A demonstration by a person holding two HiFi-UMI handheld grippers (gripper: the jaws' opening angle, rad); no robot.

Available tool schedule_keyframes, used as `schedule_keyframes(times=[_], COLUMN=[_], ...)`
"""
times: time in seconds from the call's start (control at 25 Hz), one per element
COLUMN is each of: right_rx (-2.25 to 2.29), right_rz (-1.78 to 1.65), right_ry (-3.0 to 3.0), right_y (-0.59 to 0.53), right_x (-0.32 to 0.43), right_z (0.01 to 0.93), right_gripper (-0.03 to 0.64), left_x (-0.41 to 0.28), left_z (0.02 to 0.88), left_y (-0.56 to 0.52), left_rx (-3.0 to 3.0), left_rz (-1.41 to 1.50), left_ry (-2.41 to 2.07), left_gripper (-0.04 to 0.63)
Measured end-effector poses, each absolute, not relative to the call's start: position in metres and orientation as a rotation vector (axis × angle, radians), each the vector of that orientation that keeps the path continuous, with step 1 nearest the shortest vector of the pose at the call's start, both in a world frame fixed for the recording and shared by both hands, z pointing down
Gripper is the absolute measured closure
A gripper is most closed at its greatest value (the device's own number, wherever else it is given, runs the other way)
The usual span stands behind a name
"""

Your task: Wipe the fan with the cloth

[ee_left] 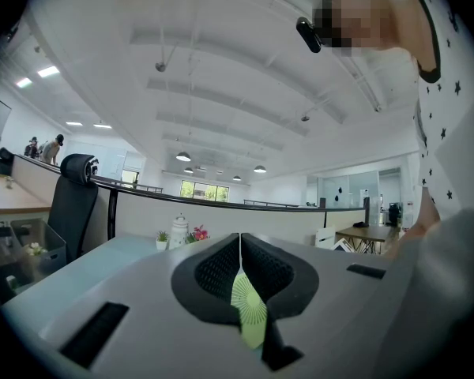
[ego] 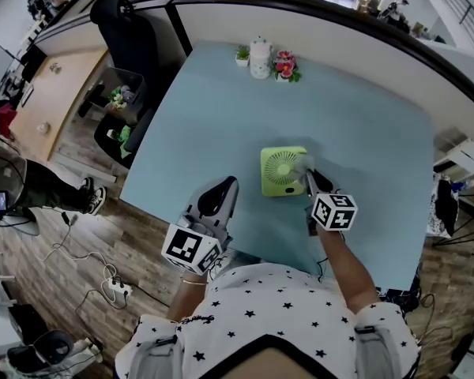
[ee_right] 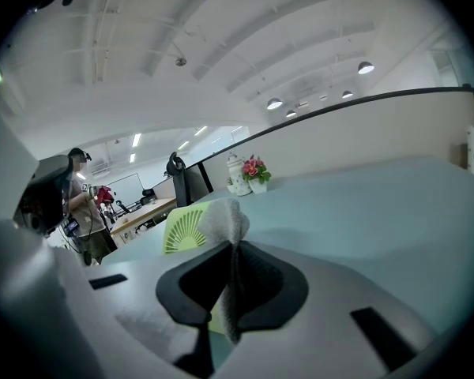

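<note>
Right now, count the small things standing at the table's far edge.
3: a small green plant on the left, a white jar in the middle, pink flowers on the right; more could hide behind them.

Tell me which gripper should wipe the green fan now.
Right. The right gripper is shut on the cloth, which sits at the edge of the fan. The left gripper is shut, empty, and apart from the fan.

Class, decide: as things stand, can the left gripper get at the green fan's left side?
Probably yes. Only bare table lies between the left gripper and the fan; the right gripper, shut on the cloth, is at the fan's right side.
</note>
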State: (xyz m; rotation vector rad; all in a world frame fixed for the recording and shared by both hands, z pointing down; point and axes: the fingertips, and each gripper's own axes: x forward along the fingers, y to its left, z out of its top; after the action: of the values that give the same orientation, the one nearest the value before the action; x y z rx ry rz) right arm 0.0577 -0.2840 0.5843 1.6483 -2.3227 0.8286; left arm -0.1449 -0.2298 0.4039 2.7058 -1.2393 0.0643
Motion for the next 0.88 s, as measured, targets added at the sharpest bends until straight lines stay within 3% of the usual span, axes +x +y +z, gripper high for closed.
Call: schedule_keyframes(times=[0.4, 0.88], right_rx=[1.657, 1.385], right_rz=[0.836, 0.762], right_ry=[-2.351, -2.517], right_y=[-0.283, -0.275], right_x=[0.051, -0.033], right_z=[0.577, 0.565], right_gripper=[0.595, 0.595], left_x=[-0.148, -0.166], left_z=[0.405, 0.403], left_y=[-0.228, -0.225], left_rx=[2.698, 2.671], left_rz=[0.068, 0.059], left_ry=[-1.240, -1.295], left_gripper=[0.565, 0.565])
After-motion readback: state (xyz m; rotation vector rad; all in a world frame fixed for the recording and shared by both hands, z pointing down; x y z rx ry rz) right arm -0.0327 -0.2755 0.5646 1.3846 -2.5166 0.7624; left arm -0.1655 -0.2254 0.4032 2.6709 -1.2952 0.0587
